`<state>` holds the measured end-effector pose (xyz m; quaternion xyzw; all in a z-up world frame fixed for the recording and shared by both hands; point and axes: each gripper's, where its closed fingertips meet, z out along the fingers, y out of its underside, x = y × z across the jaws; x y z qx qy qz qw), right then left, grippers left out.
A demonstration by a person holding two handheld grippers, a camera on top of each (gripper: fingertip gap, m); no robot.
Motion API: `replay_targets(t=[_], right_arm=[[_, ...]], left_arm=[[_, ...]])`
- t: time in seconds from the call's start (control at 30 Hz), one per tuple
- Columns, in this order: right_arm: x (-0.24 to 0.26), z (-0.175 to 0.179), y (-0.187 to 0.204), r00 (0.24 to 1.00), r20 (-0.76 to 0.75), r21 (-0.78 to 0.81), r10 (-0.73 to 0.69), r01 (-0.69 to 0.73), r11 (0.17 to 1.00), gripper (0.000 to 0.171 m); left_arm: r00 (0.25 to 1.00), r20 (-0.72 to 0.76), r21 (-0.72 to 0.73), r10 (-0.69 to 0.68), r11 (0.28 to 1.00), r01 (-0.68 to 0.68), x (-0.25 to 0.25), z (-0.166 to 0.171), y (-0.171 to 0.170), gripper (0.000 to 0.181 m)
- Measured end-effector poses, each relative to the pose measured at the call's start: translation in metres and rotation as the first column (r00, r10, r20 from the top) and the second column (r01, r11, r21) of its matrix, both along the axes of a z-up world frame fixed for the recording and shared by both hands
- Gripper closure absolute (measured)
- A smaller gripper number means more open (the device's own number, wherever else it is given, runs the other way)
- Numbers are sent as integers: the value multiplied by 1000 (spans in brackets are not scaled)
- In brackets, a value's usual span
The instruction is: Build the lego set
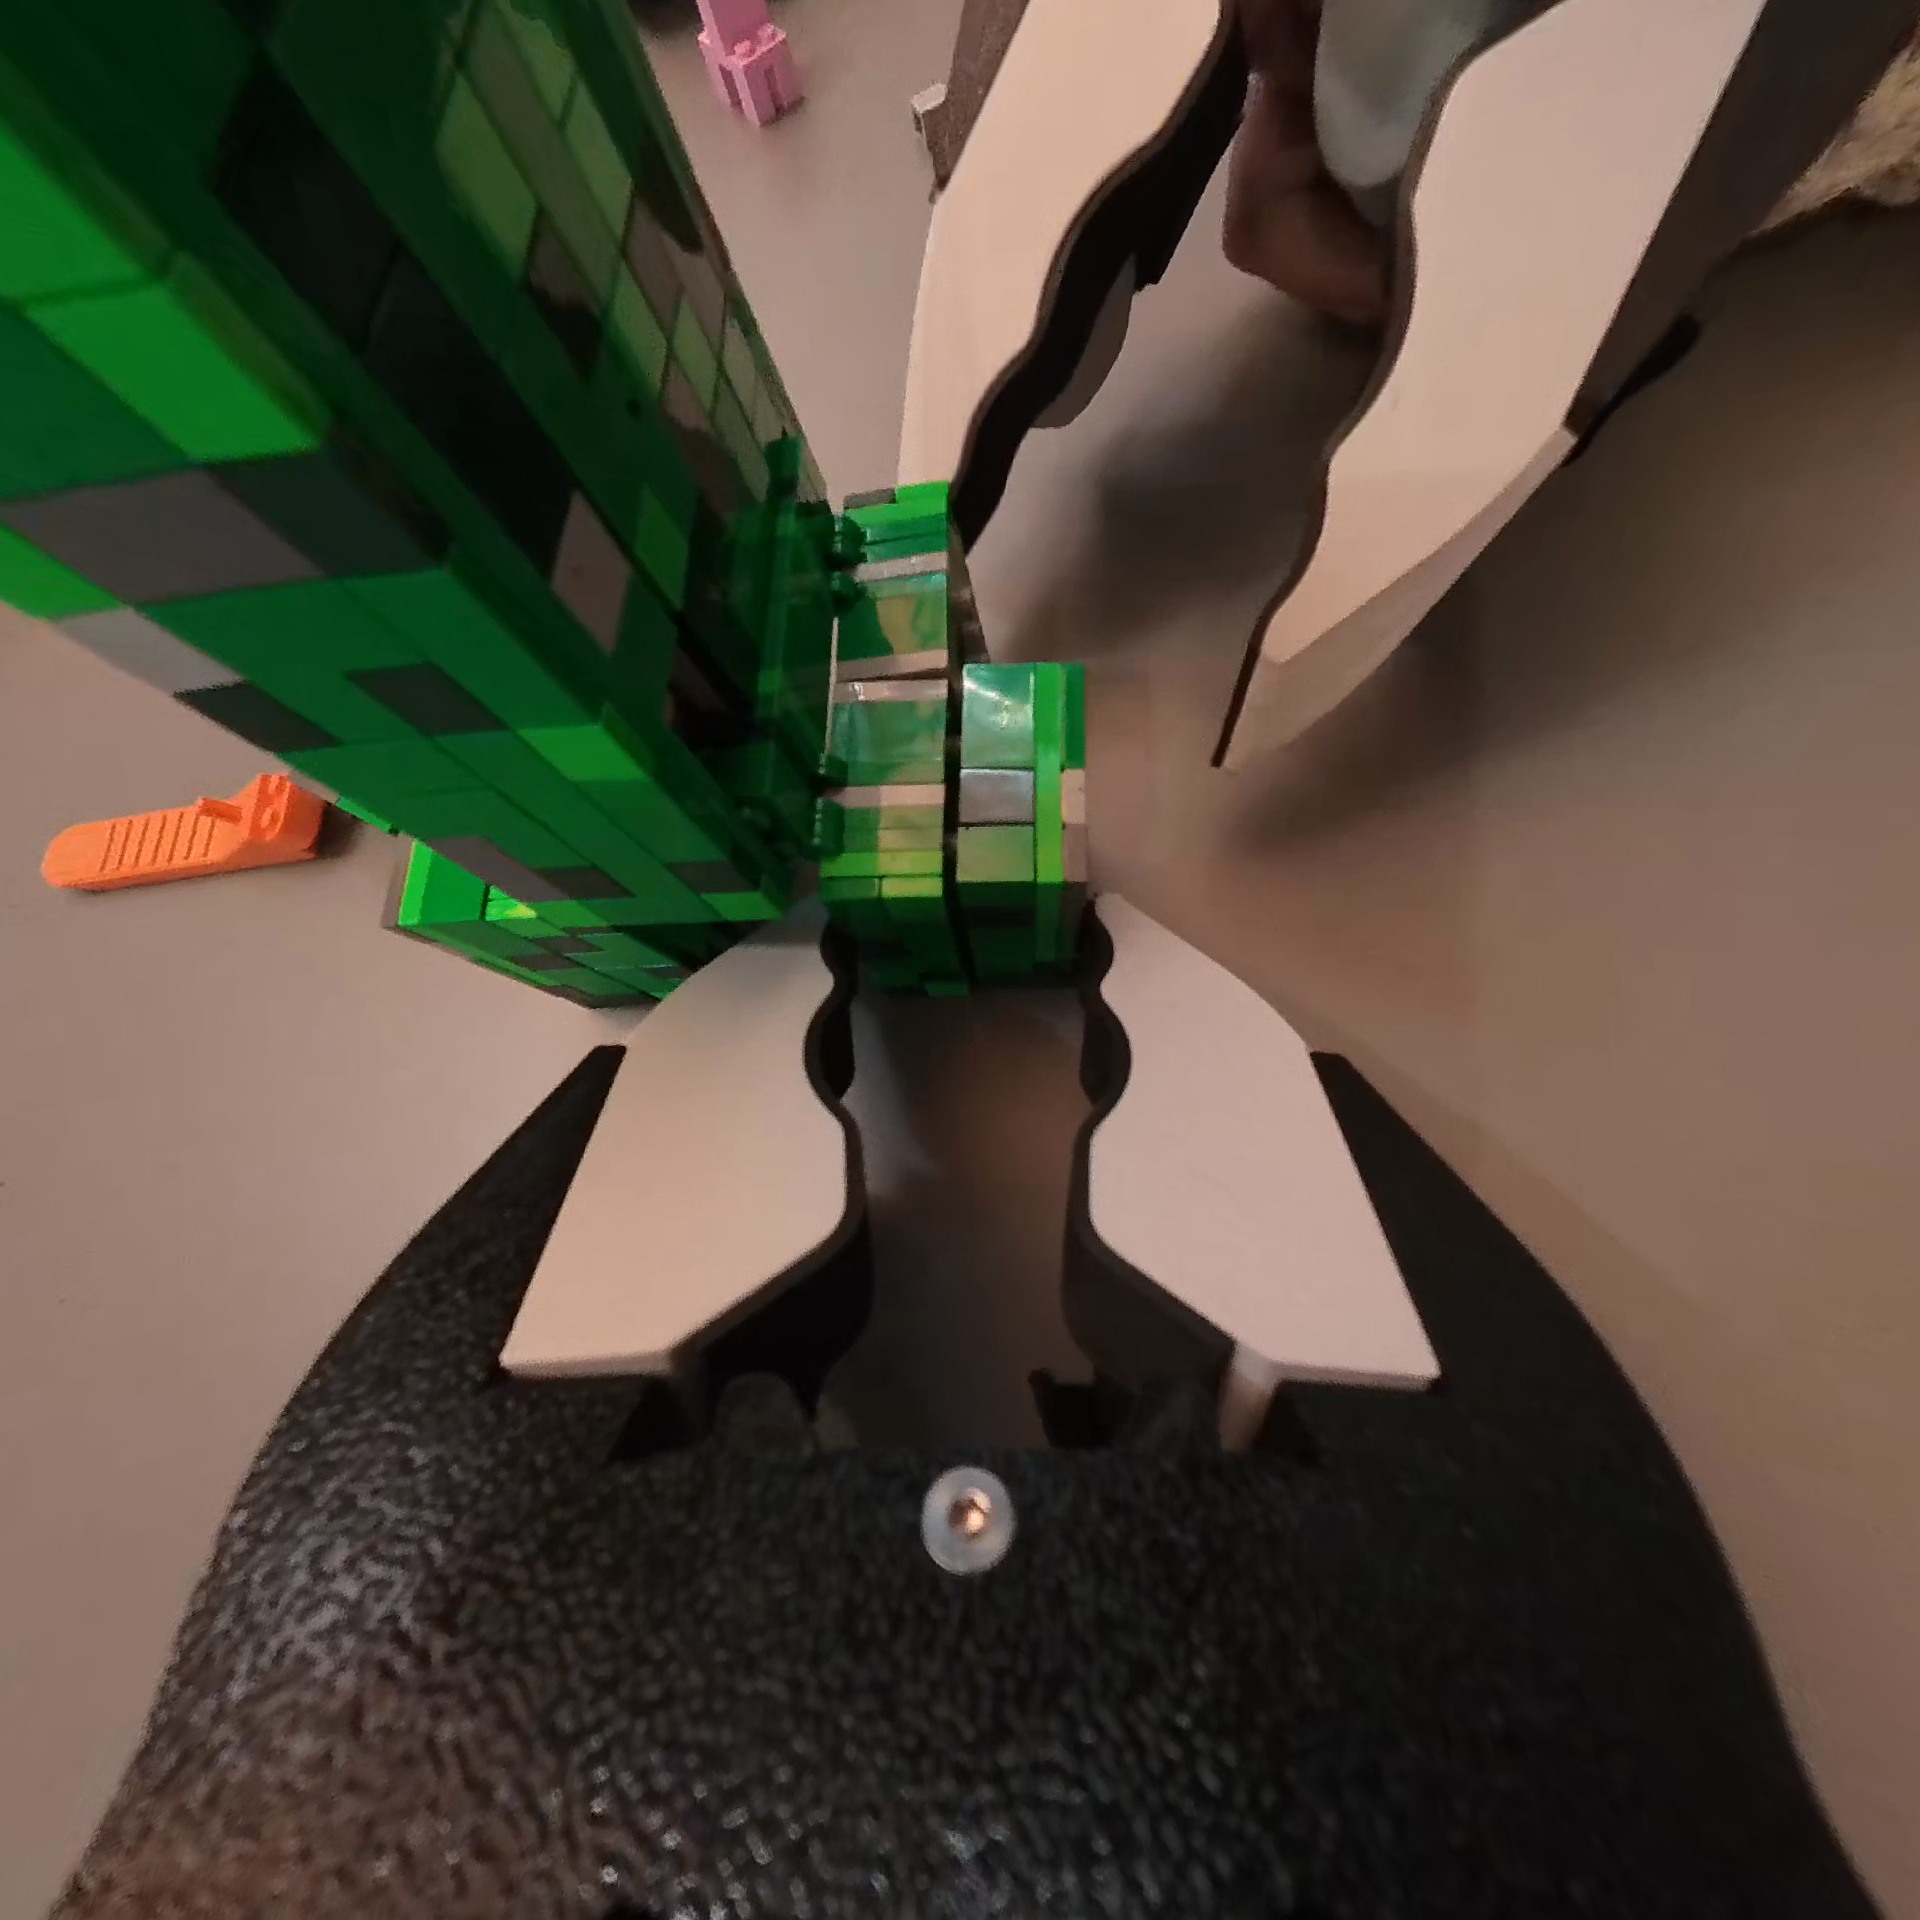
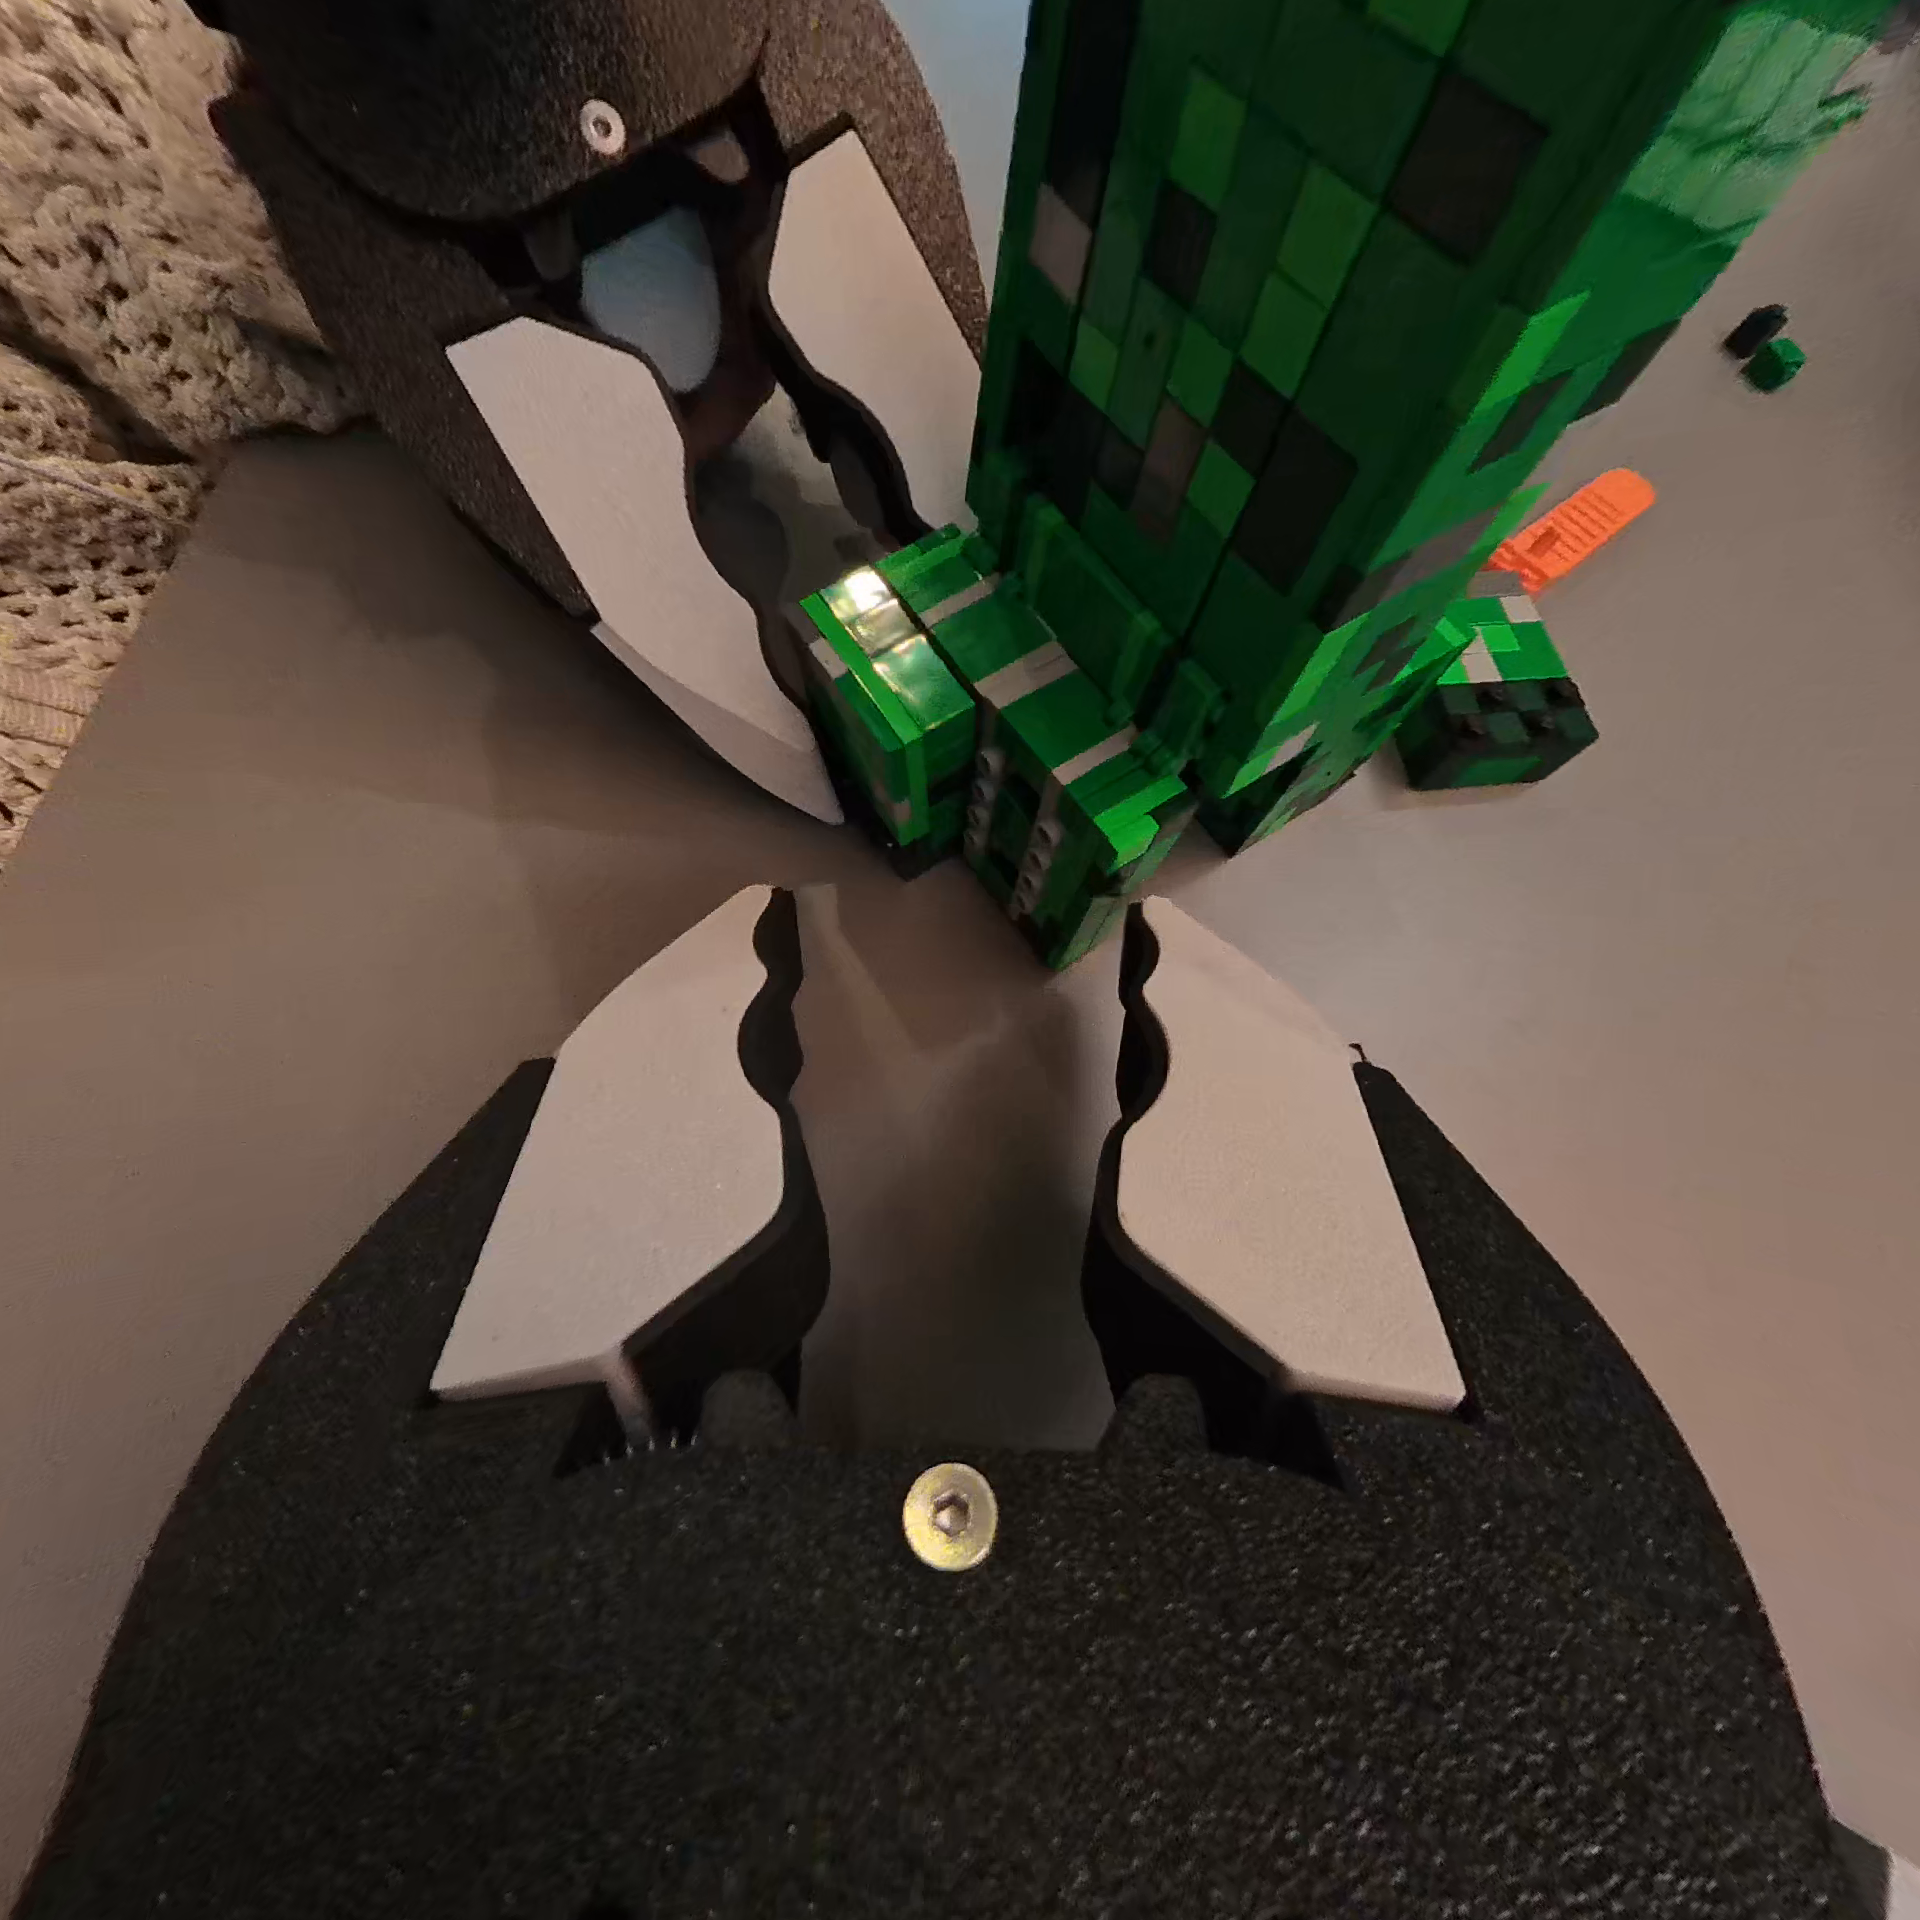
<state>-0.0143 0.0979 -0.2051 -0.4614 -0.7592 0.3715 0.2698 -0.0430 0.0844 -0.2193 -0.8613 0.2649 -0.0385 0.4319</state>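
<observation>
A tall green, black and grey Lego tower (image 1: 343,436) stands on the grey table and also shows in the right wrist view (image 2: 1299,343). Two green foot blocks (image 1: 956,800) sit side by side at its base, also seen in the right wrist view (image 2: 966,727). My left gripper (image 1: 964,940) is closed on the near end of these foot blocks, one fingertip (image 1: 821,966) on each side. From the right wrist view the left gripper (image 2: 665,582) presses against the outer block. My right gripper (image 2: 956,899) is open and empty, its tips just short of the foot's corner. It shows above the blocks in the left wrist view (image 1: 1195,520).
An orange brick separator (image 1: 177,842) lies left of the tower, also seen in the right wrist view (image 2: 1579,520). Another green foot block (image 2: 1496,717) sits beside the tower. Small dark green pieces (image 2: 1766,348) lie farther off. A pink Lego figure (image 1: 748,62) stands behind. Knitted fabric (image 2: 104,312) borders the table.
</observation>
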Motion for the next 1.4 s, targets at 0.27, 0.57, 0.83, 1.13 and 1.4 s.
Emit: replay_targets(t=[0.27,0.57,0.83,1.13,1.4], right_arm=[[-1,17,4,990,-137,23,-17,20,1000,118],[-1,12,2,995,-102,24,-16,19,1000,114],[-6,19,3,984,-180,253,-6,53,966,112],[-3,41,-3,954,-299,308,37,59,950,130],[-5,28,-11,971,-236,232,35,21,973,139]], left_arm=[[1000,-1,-1,6,1000,-6,-1,0,0,142],[1000,-11,9,7,1000,-7,-1,1,0,144],[1000,-14,13,18,1000,-17,-2,1,1,143],[1000,-17,18,18,1000,-18,-2,2,0,142],[999,-20,24,30,999,-30,-4,2,-7,140]])
